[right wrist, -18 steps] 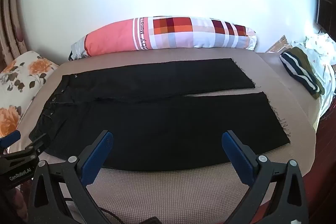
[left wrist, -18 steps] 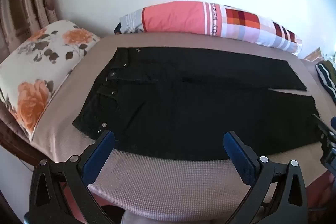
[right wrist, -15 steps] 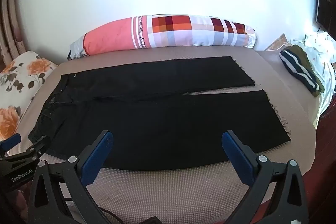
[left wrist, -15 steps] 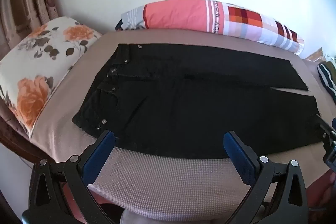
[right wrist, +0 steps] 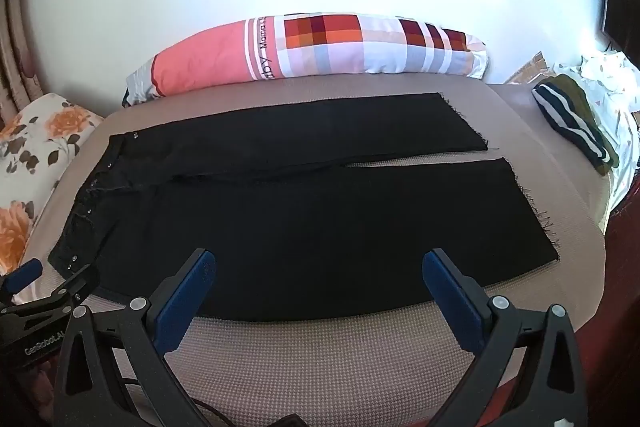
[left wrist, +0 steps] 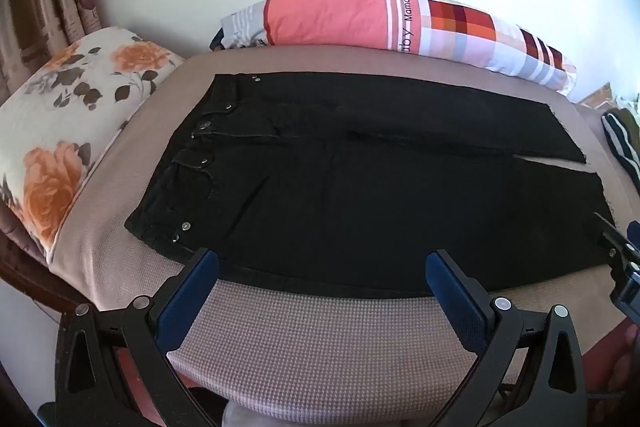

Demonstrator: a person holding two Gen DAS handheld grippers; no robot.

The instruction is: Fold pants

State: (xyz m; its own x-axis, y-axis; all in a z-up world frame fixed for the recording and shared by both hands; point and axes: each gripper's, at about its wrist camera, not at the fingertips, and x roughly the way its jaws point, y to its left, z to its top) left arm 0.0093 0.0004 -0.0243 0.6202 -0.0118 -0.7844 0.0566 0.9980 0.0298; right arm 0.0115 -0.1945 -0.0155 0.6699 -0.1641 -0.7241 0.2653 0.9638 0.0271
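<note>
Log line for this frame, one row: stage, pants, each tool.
stage: pre-grasp | black pants: flat on bed, legs apart, unfolded | left tool: open, empty, near waist end | right tool: open, empty, near hem end

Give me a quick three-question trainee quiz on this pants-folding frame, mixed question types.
1. True or false: the black denim pants lie spread flat on the beige waffle-textured bed cover, legs apart at the hems.
2. Multiple choice: the left gripper and right gripper are: A) both shut on the pants; B) both open, holding nothing; C) one open, one shut.
3. Fill in: the waistband end of the pants points toward the white pillow with ______ flowers.

Key:
1. True.
2. B.
3. Orange.
</note>
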